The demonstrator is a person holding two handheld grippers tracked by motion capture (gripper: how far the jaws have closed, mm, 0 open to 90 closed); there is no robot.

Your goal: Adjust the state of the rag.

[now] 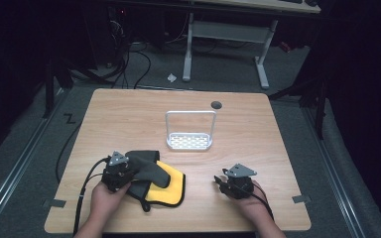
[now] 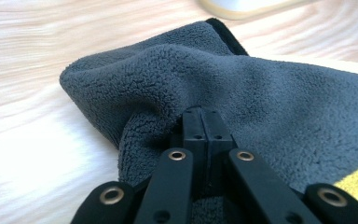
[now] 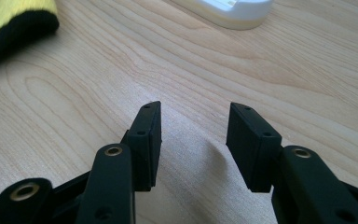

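A fold of the soft grey fleece cloth (image 2: pixel 242 88) is pinched between the pressed-together jaws of the left gripper (image 2: pixel 200 122). The cloth lies partly over a yellow black-edged cloth (image 1: pixel 171 187), in front of and left of the white wire-handled rack (image 1: pixel 190 131) on the wooden table (image 1: pixel 129 114). The right gripper (image 3: pixel 193 135) is held right of the cloths, its 2 jaws spread over bare wood.

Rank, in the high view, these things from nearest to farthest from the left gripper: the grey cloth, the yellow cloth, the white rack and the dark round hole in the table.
From the left gripper:
1. grey cloth, pinched in its jaws.
2. yellow cloth, under the grey one, to the right.
3. white rack, mid-table.
4. dark round hole, near the far edge.
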